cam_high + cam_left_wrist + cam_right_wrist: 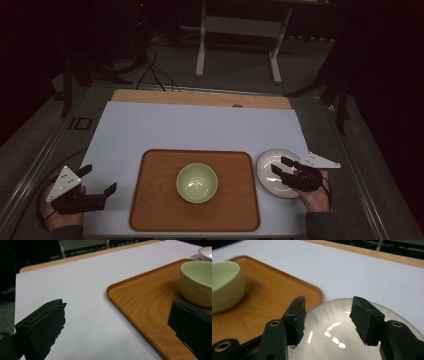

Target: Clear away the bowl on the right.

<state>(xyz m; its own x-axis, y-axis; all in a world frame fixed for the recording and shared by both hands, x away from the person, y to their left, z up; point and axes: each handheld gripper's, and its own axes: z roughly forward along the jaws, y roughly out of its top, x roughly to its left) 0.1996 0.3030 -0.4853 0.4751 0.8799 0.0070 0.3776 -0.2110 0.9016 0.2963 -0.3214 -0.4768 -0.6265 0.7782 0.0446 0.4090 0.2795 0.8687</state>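
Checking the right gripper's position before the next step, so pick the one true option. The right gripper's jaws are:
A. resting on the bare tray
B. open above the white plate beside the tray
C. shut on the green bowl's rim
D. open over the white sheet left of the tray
B: the right gripper hangs with jaws apart over the white plate, which sits just right of the tray.

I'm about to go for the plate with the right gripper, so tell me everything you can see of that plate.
The plate is round, shallow and white, seemingly glazed ceramic, with faint lines radiating across it and a glossy centre reflecting the lights. It looks empty and lies flat on the white sheet, just right of the wooden tray, close to the tray's right edge; contact can't be judged. The right gripper hangs over its right half, jaws open; whether they touch it is unclear.
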